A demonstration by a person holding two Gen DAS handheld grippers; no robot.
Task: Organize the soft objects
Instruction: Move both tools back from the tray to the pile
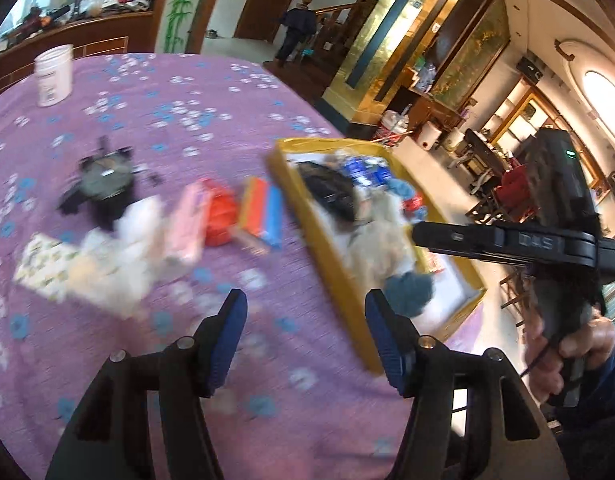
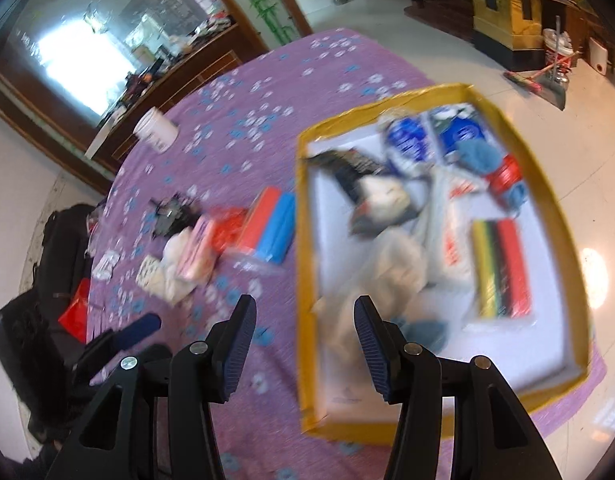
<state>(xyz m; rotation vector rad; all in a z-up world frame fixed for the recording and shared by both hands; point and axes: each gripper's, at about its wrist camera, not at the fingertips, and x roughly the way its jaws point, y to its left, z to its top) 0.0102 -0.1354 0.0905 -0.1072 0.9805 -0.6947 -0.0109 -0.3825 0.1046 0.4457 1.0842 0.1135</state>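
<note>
A yellow-rimmed tray on the purple tablecloth holds soft things: a cream plush, blue packs, a striped sponge pack. It also shows in the left wrist view. Left of it lie a red-and-blue sponge pack, a red pouch, a pink pack, white cloths and a dark object. My left gripper is open and empty above the cloth. My right gripper is open and empty over the tray's left rim; it shows at the right in the left wrist view.
A white cup stands at the table's far side. The table edge runs just right of the tray, with tiled floor beyond. Dark bags and a red bag sit left of the table.
</note>
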